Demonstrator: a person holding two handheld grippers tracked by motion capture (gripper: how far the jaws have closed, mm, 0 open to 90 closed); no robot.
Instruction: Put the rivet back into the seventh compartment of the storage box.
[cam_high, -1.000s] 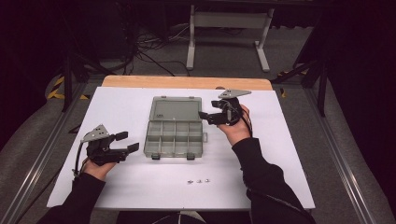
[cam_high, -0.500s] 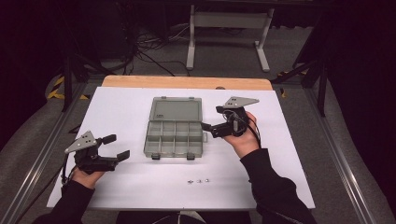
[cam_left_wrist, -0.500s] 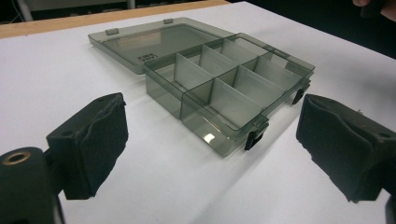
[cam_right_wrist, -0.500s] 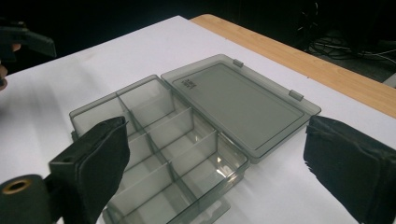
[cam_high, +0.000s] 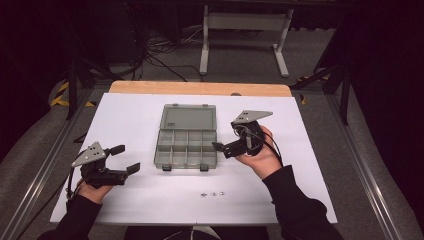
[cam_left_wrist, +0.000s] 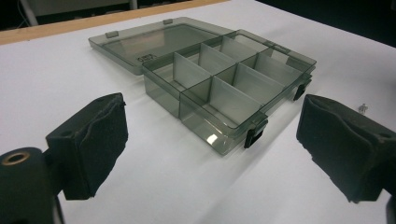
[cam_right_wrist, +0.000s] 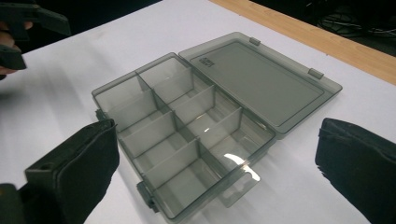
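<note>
Organizer box (cam_high: 186, 142): open on the white table (cam_high: 130, 115), midway between my two grippers, lid laid flat on the far side, compartments look empty.
Left gripper (cam_high: 124, 159): jaws spread wide with nothing between them, just been opening; box stands apart ahead of the pads (cam_left_wrist: 88, 142).
Right gripper (cam_high: 220, 147): jaws wide and empty too, just been opening, tips just beside the box's right wall.
Handling: I judge it light, thin stiff plastic, smooth and likely slippery; hinge and front latches (cam_left_wrist: 254, 134) look fragile.
Where I'd grip: across an outer side wall, not the lid.
Small parts (cam_high: 212, 193): tiny pieces near the front edge, too small to identify.
</note>
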